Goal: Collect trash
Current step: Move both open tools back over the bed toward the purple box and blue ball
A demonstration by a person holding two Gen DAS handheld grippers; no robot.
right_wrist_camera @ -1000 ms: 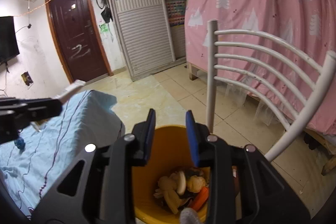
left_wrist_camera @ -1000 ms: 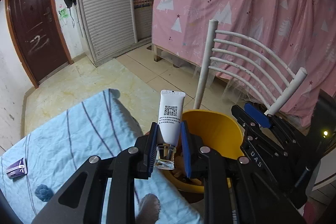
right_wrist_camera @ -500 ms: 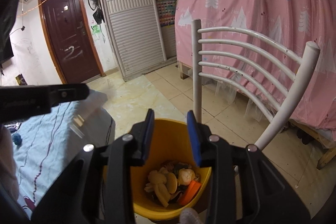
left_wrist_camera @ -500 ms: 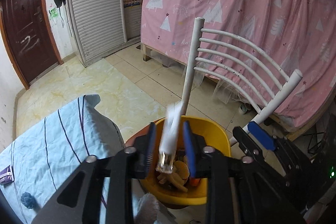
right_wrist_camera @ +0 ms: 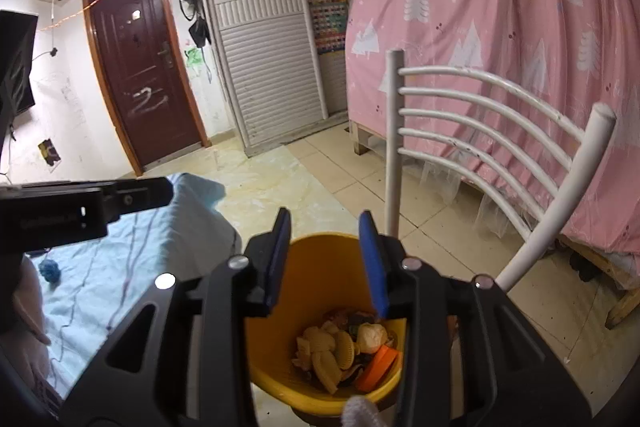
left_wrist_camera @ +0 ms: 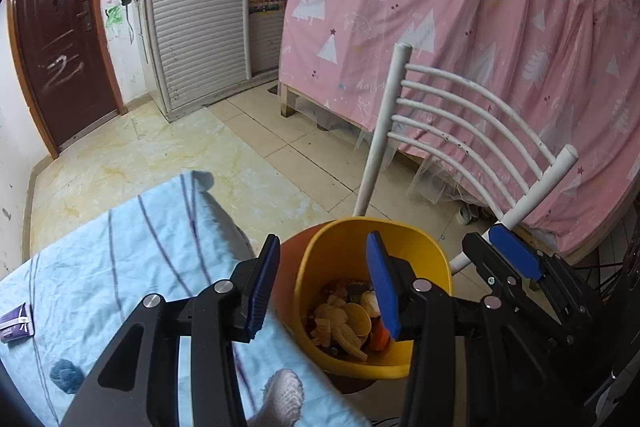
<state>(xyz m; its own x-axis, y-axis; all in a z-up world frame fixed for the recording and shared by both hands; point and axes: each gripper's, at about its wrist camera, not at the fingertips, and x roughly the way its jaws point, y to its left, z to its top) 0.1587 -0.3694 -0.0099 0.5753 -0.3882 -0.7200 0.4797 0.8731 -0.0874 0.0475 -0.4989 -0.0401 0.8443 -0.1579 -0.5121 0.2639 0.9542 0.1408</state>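
A yellow bin (left_wrist_camera: 424, 259) stands on the floor beside the table, holding shell-shaped scraps and an orange piece (right_wrist_camera: 376, 367). My left gripper (left_wrist_camera: 324, 287) is open and empty above the bin's left rim. My right gripper (right_wrist_camera: 326, 263) is open and empty above the bin (right_wrist_camera: 320, 267). The white tube is not visible in the bin. A small purple packet (left_wrist_camera: 14, 321) and a blue fuzzy ball (left_wrist_camera: 66, 373) lie on the light blue cloth (left_wrist_camera: 120, 247). The ball also shows in the right wrist view (right_wrist_camera: 50, 269).
A white chair back (left_wrist_camera: 460, 131) rises right behind the bin. A pink curtain (left_wrist_camera: 480, 27) hangs behind it. A dark door (left_wrist_camera: 60, 47) and a white shutter cabinet (left_wrist_camera: 196, 27) stand across the tiled floor. The left gripper's body (right_wrist_camera: 80, 207) shows at left in the right wrist view.
My left gripper moved over the bin, opened and let go of the white tube, which is no longer in view. My right gripper stayed open over the bin.
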